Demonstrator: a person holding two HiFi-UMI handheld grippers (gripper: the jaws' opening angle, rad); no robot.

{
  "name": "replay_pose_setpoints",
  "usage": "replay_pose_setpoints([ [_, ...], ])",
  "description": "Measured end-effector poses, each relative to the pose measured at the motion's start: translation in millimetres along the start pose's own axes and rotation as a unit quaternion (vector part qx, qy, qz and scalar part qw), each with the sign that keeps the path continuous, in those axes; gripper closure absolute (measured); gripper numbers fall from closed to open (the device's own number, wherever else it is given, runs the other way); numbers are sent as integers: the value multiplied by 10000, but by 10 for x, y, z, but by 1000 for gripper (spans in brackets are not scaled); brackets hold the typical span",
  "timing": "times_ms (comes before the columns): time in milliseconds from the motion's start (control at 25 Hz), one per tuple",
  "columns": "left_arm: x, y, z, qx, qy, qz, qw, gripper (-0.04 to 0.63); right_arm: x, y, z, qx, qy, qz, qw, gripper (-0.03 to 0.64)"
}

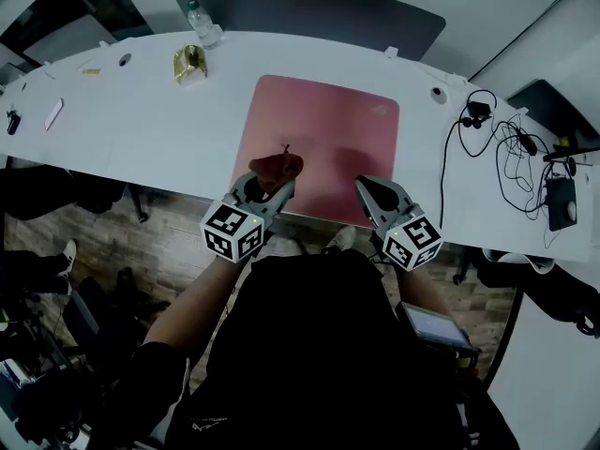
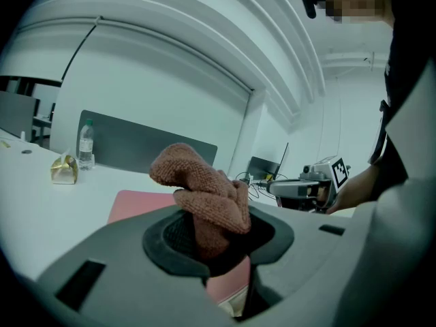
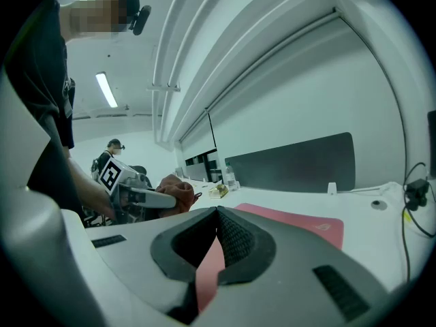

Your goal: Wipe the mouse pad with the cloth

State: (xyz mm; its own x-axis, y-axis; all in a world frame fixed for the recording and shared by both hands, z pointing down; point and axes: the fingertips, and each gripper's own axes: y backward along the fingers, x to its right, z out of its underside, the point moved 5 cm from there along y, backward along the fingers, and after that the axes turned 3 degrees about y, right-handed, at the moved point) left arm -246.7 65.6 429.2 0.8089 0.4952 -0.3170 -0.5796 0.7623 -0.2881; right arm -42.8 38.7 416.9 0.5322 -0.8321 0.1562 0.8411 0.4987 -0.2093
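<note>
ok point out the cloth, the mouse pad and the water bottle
cloth [image 2: 204, 196], left gripper view, middle of the bunched fabric
mouse pad [image 1: 328, 129], head view, bare pink centre
water bottle [image 1: 202, 24], head view, its clear body

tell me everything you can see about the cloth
The cloth is reddish-brown, nubby like terry towelling, crumpled into a lump. The left tool is shut on its lower part; the rest bulges up past the jaws. It sits over the near left part of the pink mouse pad.
</note>
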Motion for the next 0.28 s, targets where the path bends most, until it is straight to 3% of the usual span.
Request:
replay_pose_setpoints([
  [280, 7, 21, 74, -28, 28, 26, 10000, 461, -31, -19, 32, -4, -16, 11, 10000, 593],
])
